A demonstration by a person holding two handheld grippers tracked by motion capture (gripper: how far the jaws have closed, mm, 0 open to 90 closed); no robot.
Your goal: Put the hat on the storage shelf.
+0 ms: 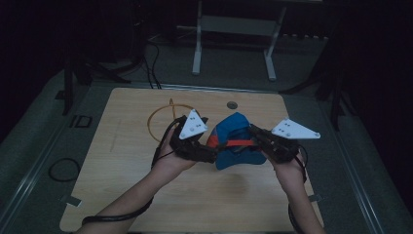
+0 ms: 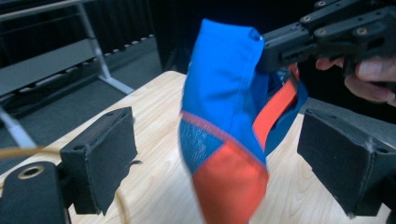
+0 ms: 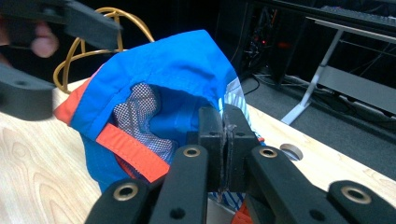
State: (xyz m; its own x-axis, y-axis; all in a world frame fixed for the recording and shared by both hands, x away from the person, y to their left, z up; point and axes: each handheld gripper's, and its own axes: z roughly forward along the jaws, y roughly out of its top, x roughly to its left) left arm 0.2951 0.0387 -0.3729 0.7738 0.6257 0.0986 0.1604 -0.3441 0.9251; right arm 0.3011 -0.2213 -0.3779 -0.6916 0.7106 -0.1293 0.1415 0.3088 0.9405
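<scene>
Item: blue and orange cap [image 1: 234, 141], held above the table [image 1: 126, 195] between both grippers. Soft, light fabric, likely floppy; best pinched at the rim. Right gripper [image 3: 223, 140] clamped on its edge. Left gripper [image 2: 219, 154] jaws wide, cap between them, untouched.

A blue cap [image 1: 236, 141] with orange panels, an orange strap and mesh lining is hanging above the table [image 1: 126, 185], its open underside facing the person, its edge pinched in the right claw [image 3: 223, 135].
</scene>
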